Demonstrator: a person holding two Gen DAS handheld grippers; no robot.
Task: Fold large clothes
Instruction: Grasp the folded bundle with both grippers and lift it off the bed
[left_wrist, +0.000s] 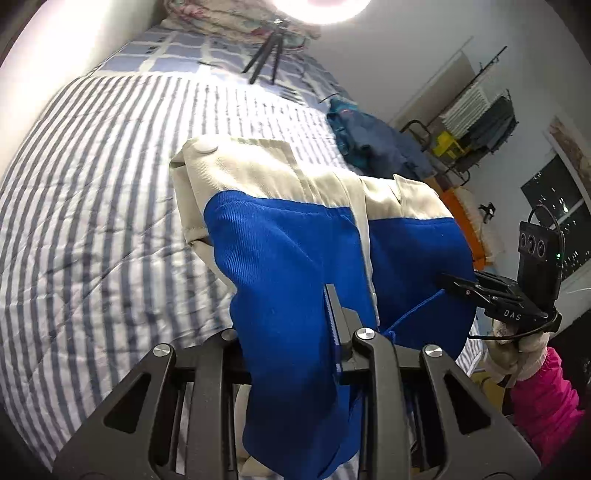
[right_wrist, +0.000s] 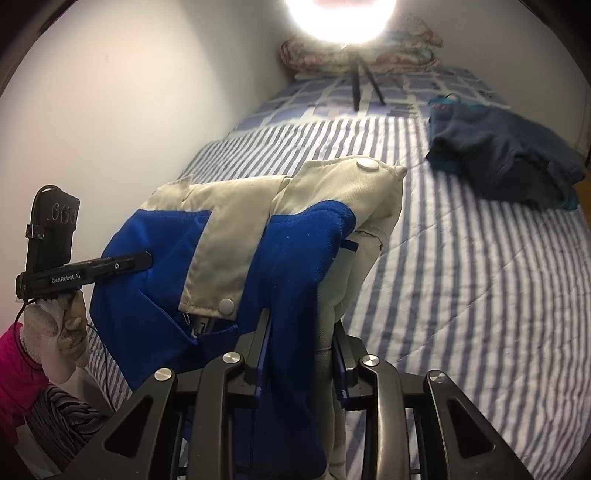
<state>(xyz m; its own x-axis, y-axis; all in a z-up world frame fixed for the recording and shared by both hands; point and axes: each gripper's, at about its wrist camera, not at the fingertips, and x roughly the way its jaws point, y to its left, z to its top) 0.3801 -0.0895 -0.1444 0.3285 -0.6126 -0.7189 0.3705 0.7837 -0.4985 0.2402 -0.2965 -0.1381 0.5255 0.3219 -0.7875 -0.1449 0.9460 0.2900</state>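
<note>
Twill jacket (left_wrist: 280, 236), ribbed blue with cream panels and round snaps, hangs bunched above the quilted striped bed (left_wrist: 92, 184). Left tongs (left_wrist: 295, 332) and right tongs (right_wrist: 301, 354) are each clamped on its cloth. Dark folded clothes (right_wrist: 506, 155) lie farther back.

A ring light (right_wrist: 341, 14) glares overhead; fisheye edges curve and darken.

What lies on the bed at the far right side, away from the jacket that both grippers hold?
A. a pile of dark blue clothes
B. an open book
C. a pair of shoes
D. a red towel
A: the right wrist view shows a pile of dark blue clothes lying on the striped bed cover, apart from the blue and cream jacket.
</note>
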